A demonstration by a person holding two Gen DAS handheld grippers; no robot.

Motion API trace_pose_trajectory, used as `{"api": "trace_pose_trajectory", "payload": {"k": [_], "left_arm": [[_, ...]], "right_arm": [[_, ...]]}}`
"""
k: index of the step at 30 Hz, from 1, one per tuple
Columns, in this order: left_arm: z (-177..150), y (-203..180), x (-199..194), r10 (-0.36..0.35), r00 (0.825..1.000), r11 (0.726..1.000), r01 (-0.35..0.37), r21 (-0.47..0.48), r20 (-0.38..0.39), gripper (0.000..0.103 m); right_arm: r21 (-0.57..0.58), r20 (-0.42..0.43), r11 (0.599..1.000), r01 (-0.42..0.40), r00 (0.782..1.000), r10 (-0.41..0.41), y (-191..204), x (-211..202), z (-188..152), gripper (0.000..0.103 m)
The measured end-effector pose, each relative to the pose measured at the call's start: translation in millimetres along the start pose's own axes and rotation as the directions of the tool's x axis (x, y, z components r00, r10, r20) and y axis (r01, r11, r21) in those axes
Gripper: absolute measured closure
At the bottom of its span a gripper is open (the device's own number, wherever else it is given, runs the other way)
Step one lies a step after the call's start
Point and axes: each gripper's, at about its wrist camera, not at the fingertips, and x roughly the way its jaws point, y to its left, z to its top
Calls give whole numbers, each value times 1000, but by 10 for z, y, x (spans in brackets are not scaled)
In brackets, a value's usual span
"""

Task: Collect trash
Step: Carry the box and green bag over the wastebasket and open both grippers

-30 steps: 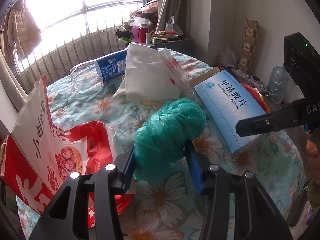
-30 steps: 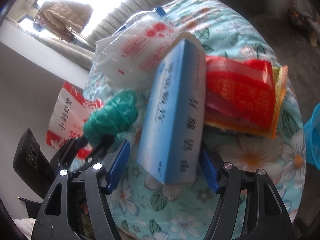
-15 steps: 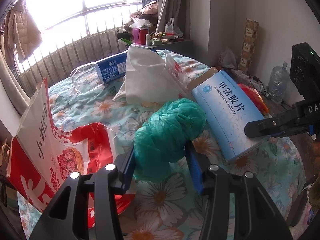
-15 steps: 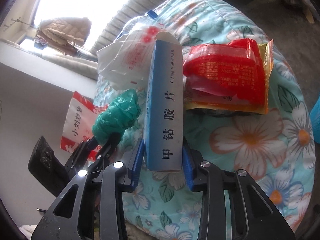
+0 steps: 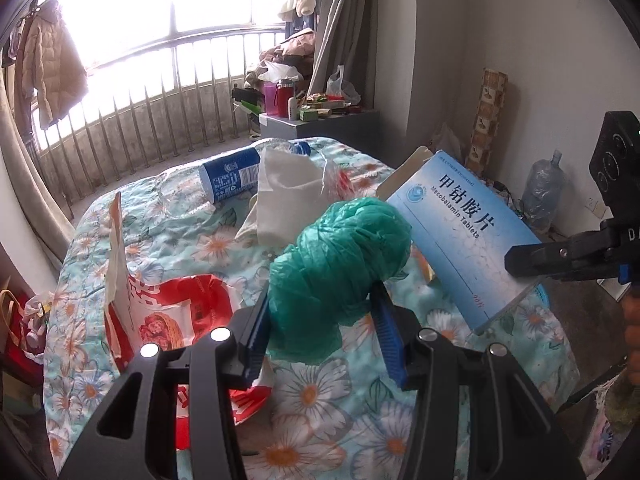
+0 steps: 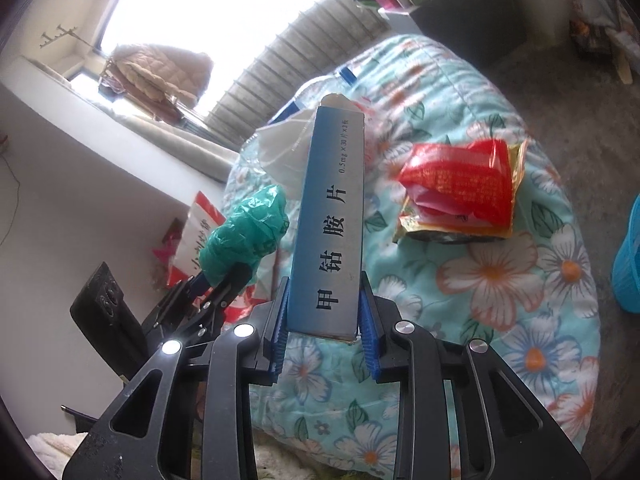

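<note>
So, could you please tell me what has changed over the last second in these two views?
The right hand-held gripper was open around the blue box lying on the quilt; its jaws are closing and now pinch the box, which has been raised off the quilt. The left hand-held gripper still holds the green bag, slightly higher. Bottle, tissue and red wrapper have not moved.

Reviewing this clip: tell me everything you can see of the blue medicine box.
The medicine box is a long, flat carton, light blue with dark Chinese print and "Mecobalamin Tablets" on its broad face. It looks like thin card. The flap at its far end stands open. It sits between the blue pads of the right gripper, whose jaws are closing on its narrow sides near one end. It is lifted, tilted upward, clear of the floral quilt; nothing else touches it.
</note>
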Motion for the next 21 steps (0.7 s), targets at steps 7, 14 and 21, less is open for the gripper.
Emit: {"api": "trace_pose_trajectory", "payload": {"k": [7, 14, 21], "left_arm": [[158, -140, -173, -66, 996, 998, 65, 14, 57, 57], [410, -529, -50, -176, 984, 983, 174, 64, 36, 57], [695, -1164, 242, -317, 948, 942, 319, 105, -33, 57]], "right_arm": [[5, 93, 1000, -2, 996, 2, -4, -303, -83, 74], [65, 217, 998, 14, 976, -28, -203, -670, -132, 74], [178, 336, 983, 47, 936, -105, -712, -1169, -225, 74]]}}
